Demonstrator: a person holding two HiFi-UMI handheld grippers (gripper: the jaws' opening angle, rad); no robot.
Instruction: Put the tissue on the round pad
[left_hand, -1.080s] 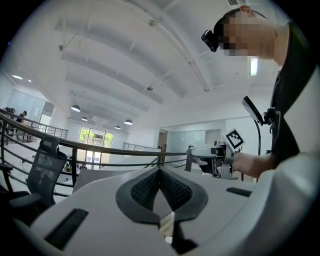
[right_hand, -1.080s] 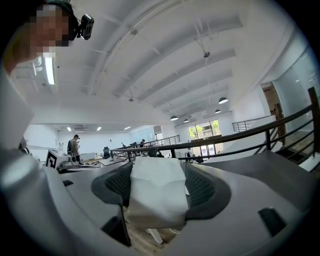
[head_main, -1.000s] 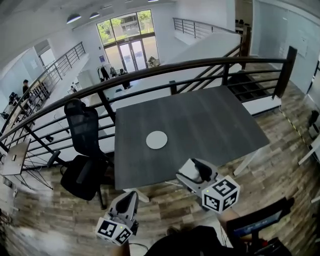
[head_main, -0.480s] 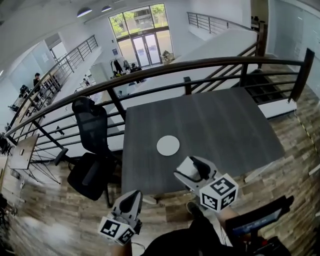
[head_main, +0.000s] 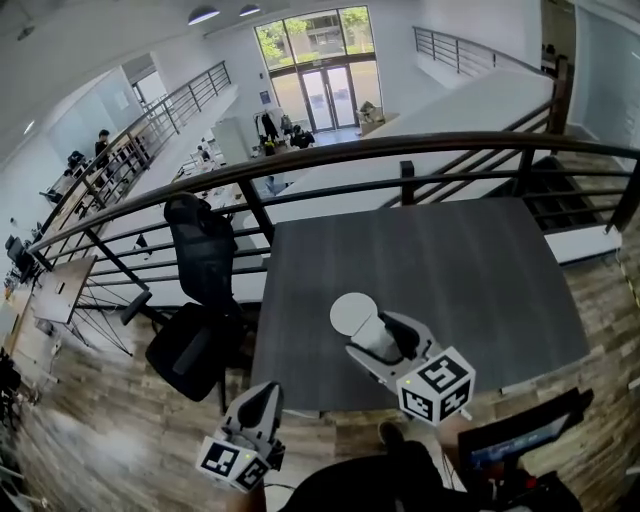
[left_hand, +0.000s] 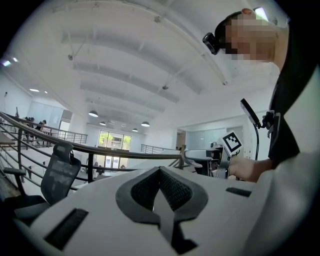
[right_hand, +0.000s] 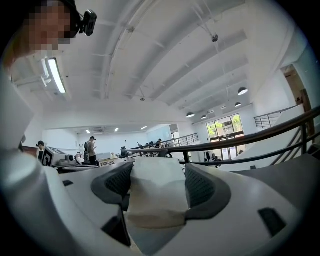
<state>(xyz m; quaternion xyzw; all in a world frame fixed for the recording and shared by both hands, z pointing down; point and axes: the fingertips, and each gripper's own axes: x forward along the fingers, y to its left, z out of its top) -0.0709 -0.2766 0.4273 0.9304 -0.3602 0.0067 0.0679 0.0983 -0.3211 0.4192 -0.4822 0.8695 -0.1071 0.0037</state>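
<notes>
The tissue (right_hand: 152, 200), a white folded wad, sat between the two jaws of the right gripper (head_main: 383, 338). The dark ribbed pads pressed against both of its sides, so this gripper was clenched on the tissue. In the right gripper view the tissue filled the gap between the pads and stood up above them.

In the head view the tissue end of the right gripper lay over the near edge of the round pad (head_main: 350, 312). Whether the tissue touched the pad could not be told. The pad was a pale disc lying flat on the dark grey table (head_main: 480, 290), close to the table's near edge. The right gripper's marker cube hung past that near edge.

The left gripper (head_main: 262, 398) was off the table, just outside its near left corner, above the wooden floor (head_main: 90, 440). Its jaws were pressed together with nothing between them, as the left gripper view showed.

A black office chair (head_main: 200, 290) stood beside the table's left edge. A dark metal railing (head_main: 400, 150) ran behind the table's far edge.
</notes>
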